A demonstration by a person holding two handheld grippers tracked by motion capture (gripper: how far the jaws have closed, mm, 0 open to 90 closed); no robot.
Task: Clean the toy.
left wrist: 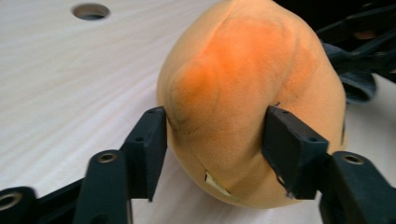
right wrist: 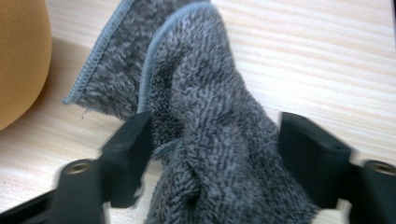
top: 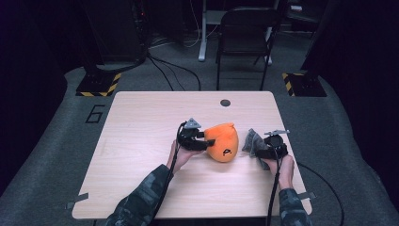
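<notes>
1. Table (top: 141, 141): a pale wooden top carrying all the items; a round cable hole (top: 225, 102) lies beyond both grippers, near the far edge.
2. Toy (top: 222, 142): an orange plush body resting on the table between the two grippers. In the left gripper view it sits between the fingers (left wrist: 144, 149), bulging past their tips. A small black mark on it faces the person's side.
3. Cloth (top: 252, 143): a grey terry piece, bunched and partly upright, just right of the toy. In the right gripper view it rises between the fingers (right wrist: 310, 156) and extends past their tips; its stitched edge lies on the table next to the toy.
4. Left gripper (left wrist: 212, 149): fingers apart. Both pads sit at the toy's flanks; the left pad meets the plush at a dent, the right pad lies against the surface. Clamping pressure cannot be confirmed.
5. Right gripper (right wrist: 212, 158): fingers apart. The cloth stands loose between them, nearer the left finger, with a gap to the right finger.
</notes>
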